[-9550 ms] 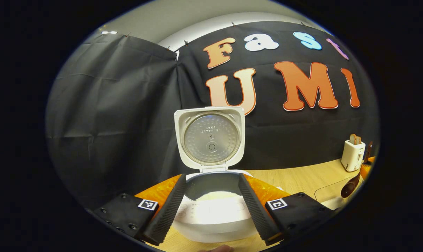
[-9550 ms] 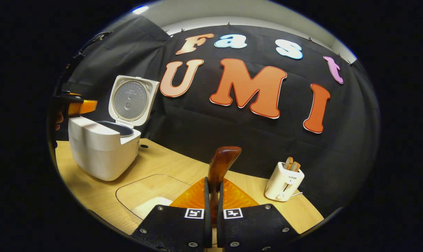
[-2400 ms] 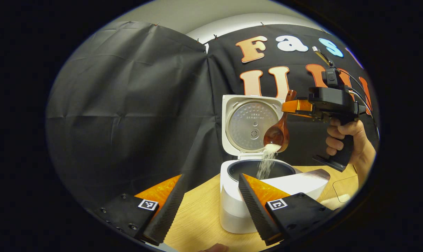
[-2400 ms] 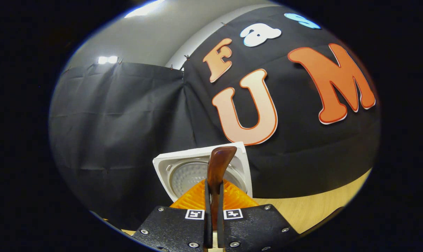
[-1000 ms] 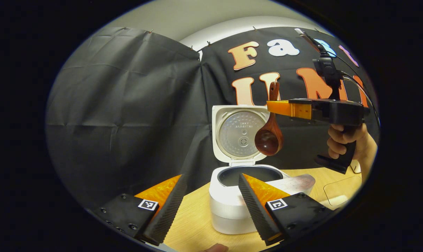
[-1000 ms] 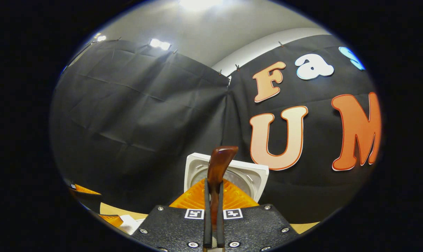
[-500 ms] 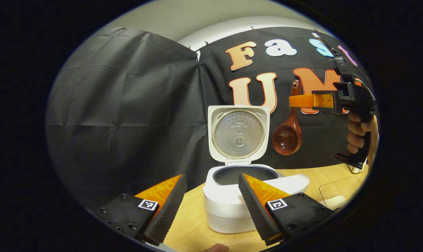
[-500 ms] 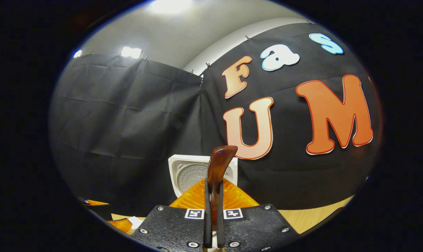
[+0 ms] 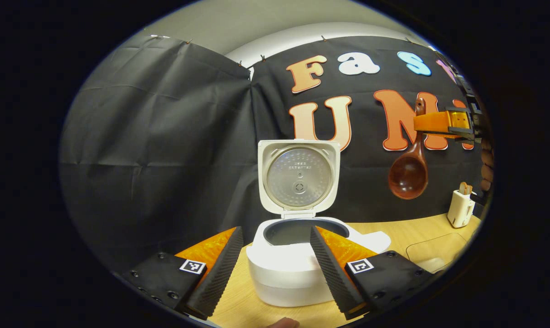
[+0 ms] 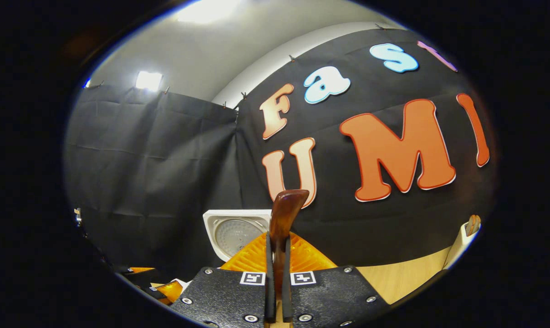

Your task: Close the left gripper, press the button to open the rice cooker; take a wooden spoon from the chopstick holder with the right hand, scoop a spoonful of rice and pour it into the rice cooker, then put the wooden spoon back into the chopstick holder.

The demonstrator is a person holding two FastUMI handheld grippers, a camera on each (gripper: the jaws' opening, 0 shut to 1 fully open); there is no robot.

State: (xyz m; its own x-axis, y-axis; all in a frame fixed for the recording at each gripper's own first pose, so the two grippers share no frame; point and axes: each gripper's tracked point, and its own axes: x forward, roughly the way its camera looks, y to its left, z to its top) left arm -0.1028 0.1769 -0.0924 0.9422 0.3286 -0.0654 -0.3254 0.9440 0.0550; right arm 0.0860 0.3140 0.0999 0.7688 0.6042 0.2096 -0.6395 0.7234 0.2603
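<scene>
Right claw [image 10: 275,273] pinches the wooden spoon [image 9: 408,172]; left claw [image 9: 271,255] is spread. Best keep the spoon upright and lower it straight into the chopstick holder [image 9: 460,208]

I see a light wooden table [image 9: 395,230] carrying a white rice cooker [image 9: 293,269] with its lid raised at 6 o'clock. Toward 4 o'clock stand a small white toaster-shaped holder [image 9: 459,208] and a clear shallow tray [image 9: 432,249] nearer me.
</scene>
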